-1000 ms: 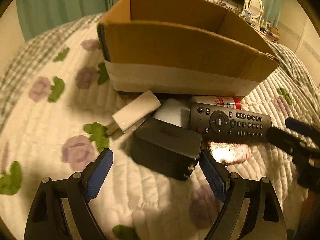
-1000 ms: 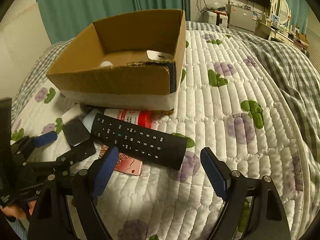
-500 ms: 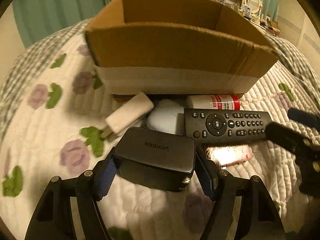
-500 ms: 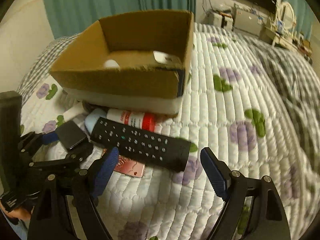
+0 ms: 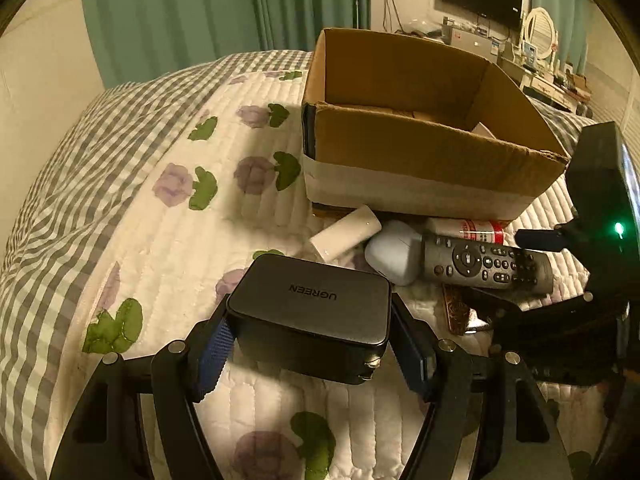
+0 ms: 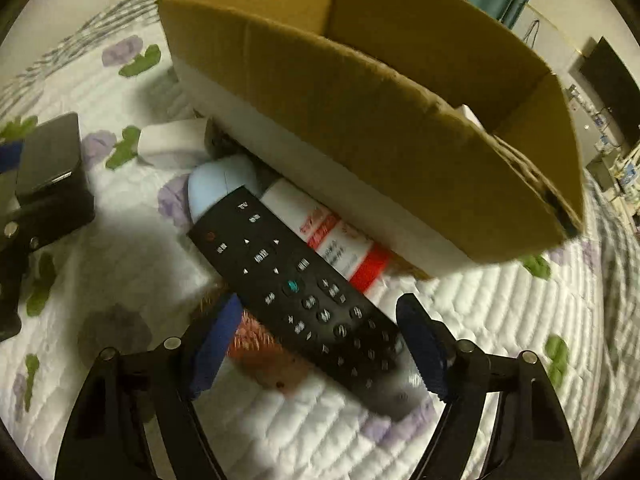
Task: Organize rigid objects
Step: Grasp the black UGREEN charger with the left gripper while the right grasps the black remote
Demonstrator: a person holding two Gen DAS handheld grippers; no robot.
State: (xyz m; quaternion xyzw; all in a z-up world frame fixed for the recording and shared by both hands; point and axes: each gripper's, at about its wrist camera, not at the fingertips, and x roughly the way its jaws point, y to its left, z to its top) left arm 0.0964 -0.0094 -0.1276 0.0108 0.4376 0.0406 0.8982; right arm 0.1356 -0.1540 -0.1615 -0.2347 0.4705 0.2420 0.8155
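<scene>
A dark charger block (image 5: pixel 310 312) is gripped between the blue fingers (image 5: pixel 212 354) of the left gripper (image 5: pixel 316 354) and held clear of the quilted bed (image 5: pixel 168 240). The right gripper (image 6: pixel 316 350) is set astride the near end of the black remote (image 6: pixel 304 296); its fingers (image 6: pixel 420 354) are closing, not yet pressed on it. The remote lies on the bed against a red-and-white tube (image 6: pixel 340 248), just before the cardboard box (image 6: pixel 360 120).
</scene>
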